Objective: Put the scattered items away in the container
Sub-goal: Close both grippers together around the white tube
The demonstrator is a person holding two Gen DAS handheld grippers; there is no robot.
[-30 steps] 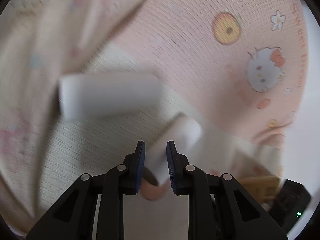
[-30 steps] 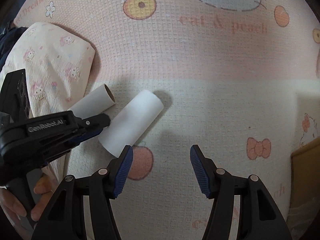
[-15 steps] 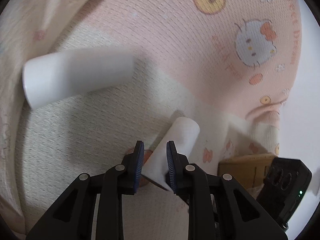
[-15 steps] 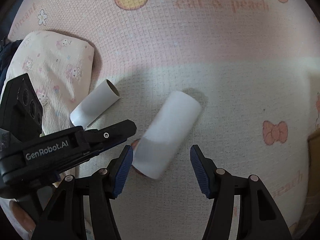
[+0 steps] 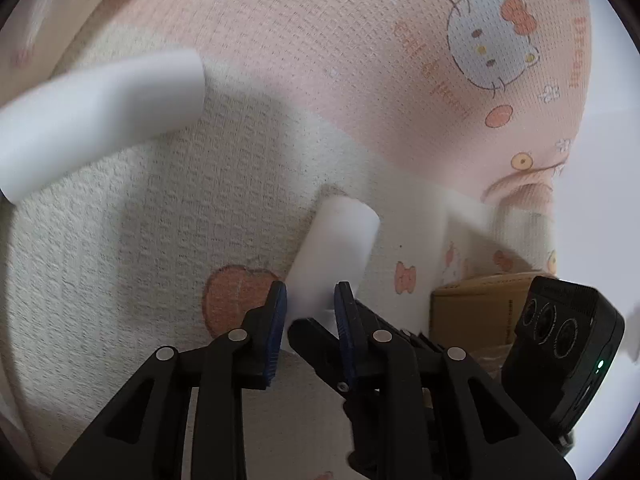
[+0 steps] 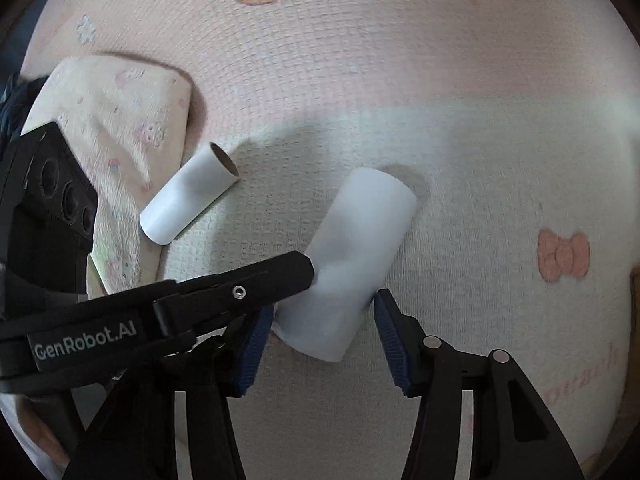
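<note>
Left wrist view: we see a cardboard box (image 5: 472,300) at right, its contents hidden. Our left gripper (image 5: 310,300), jaws opening, has slid the white tube (image 5: 336,248) toward it.

Right wrist view: our right gripper (image 6: 320,320), jaws closing, now straddles that tube (image 6: 356,256); pad contact is unclear. A second tube (image 6: 188,192) lies on the blanket (image 6: 440,80).

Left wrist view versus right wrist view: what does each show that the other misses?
Left wrist only: the cat-face print and a green light on the right tool's camera housing. Right wrist only: the second tube's brown open end and the GenRobot.AI lettering. Both: the near tube, inside the left gripper, jaws opening, and the right gripper, jaws closing; the second tube.
</note>
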